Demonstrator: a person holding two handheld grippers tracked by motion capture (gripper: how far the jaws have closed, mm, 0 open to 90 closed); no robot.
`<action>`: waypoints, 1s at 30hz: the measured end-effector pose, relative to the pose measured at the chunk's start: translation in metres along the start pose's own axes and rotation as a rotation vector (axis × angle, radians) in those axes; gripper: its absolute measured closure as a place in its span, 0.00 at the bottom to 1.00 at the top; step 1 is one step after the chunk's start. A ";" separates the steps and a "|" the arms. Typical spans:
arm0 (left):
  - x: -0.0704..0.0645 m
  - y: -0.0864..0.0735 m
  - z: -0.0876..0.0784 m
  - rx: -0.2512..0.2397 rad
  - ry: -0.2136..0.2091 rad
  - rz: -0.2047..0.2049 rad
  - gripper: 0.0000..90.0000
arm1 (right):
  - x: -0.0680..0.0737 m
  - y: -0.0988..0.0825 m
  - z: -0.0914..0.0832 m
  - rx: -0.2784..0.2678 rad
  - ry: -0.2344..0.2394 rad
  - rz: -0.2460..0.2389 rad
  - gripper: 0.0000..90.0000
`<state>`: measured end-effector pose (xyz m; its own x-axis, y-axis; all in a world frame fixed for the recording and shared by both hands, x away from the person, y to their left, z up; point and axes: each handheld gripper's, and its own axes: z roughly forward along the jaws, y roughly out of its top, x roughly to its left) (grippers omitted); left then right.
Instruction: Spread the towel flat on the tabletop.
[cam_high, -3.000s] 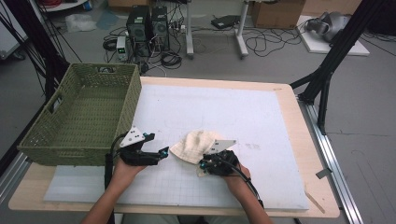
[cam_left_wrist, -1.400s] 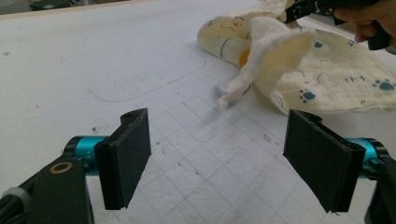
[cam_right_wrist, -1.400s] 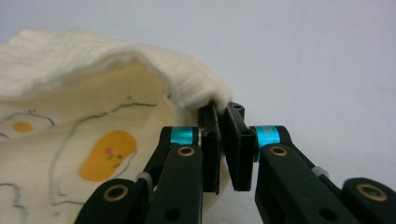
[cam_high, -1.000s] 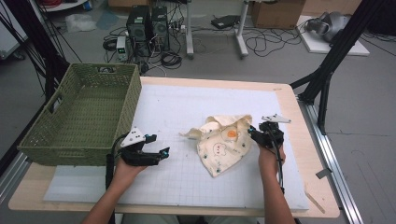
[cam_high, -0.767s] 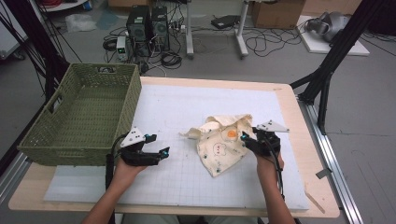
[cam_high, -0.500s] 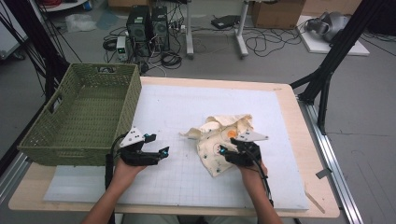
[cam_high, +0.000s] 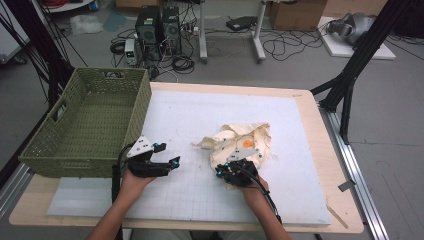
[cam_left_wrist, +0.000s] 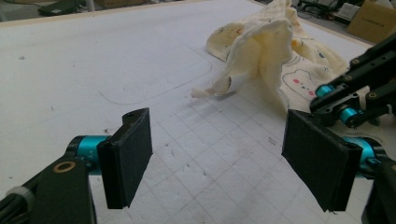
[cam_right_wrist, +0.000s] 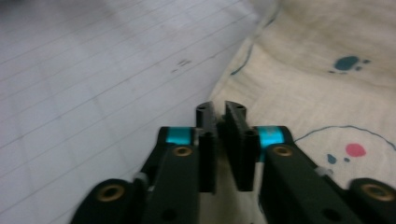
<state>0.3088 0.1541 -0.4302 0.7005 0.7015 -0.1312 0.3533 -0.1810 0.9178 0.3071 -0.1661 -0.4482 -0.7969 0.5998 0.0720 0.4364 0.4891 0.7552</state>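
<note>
Cream cloth on the white mat, both grippers at the near side.

Cloth (cam_high: 242, 145) lies crumpled right of the green basket (cam_high: 90, 125). Left gripper (cam_left_wrist: 219, 163) spread wide, empty. Right gripper (cam_right_wrist: 220, 119), jaws just closing, apparently pinches the cloth's near edge.

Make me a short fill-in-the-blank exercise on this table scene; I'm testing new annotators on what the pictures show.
1. The cream printed cloth lies on the white ____ board.
2. The woven basket at the table's left edge is ____ in colour.
3. The left gripper has its fingers spread ____, with nothing between them.
4. The right gripper has just been closing and is pinched ____ at the cloth's near edge.

Missing words: gridded; green; open; shut
</note>
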 end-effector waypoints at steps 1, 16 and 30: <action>0.000 0.000 0.000 0.000 0.000 -0.001 0.27 | 0.002 0.000 -0.001 0.007 0.012 -0.014 0.95; 0.001 0.000 -0.001 0.002 0.006 -0.002 0.28 | 0.019 -0.033 -0.043 0.078 0.215 -0.088 0.96; -0.004 0.002 0.010 0.034 -0.016 0.034 0.39 | 0.010 -0.051 -0.083 0.004 0.146 -0.028 0.56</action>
<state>0.3125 0.1438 -0.4315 0.7223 0.6833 -0.1064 0.3499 -0.2284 0.9085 0.2419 -0.2373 -0.4315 -0.8612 0.4871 0.1450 0.4142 0.5073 0.7557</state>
